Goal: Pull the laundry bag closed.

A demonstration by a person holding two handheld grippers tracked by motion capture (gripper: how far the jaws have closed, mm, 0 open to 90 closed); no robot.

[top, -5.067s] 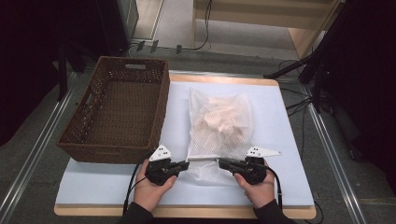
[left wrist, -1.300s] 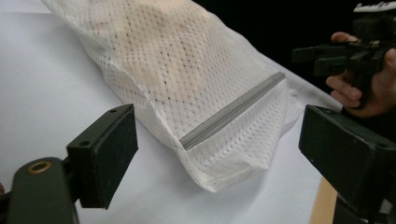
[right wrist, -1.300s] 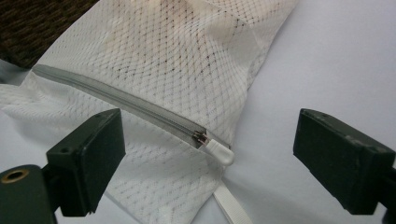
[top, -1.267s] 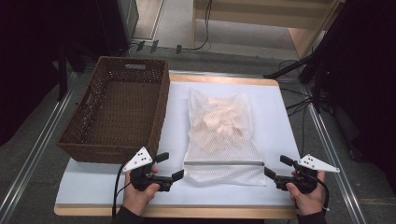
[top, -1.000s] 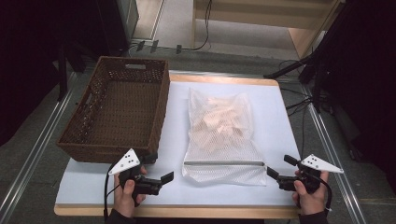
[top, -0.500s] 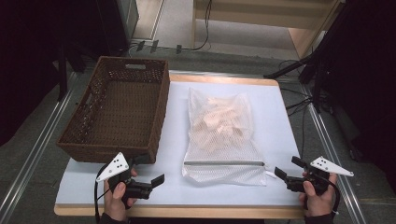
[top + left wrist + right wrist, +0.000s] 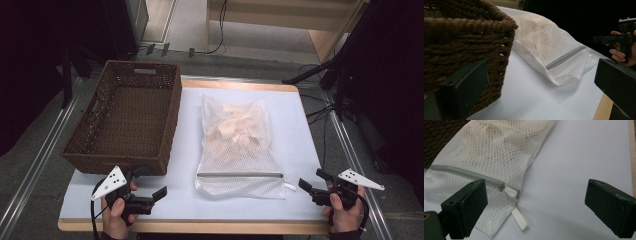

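One white mesh laundry bag [image 7: 239, 145] lies flat on the white table cover [image 7: 295, 130], just right of the wicker basket [image 7: 127, 117] and apart from it; its long axis runs near to far, with the pale folded cloth bunched in the far half and the zipped mouth across the near end; the grey zipper line [image 7: 240, 175] crosses the bag from left to right, parallel to the near table edge; the zipper's white pull tab [image 7: 519, 218] sticks out at the right end of that line, lying loose on the cover just beyond the bag's corner.

Seen from the right gripper [image 7: 314, 187], the tab lies to its left and slightly farther off, near but not touching; its jaws stand wide apart with nothing between them, and in the right gripper view the tab sits low between them, closer to the left jaw; the left gripper [image 7: 150, 186] rests at the near left, by the basket's near right corner, also spread wide and empty, and the bag's near left corner lies to its right, farther away than the tab is from the other hand.

So the right hand is the nearer one to the pull, and I judge that any move on the zipper runs along that left-right line; the left gripper would have to travel right to pin the bag's near left corner.
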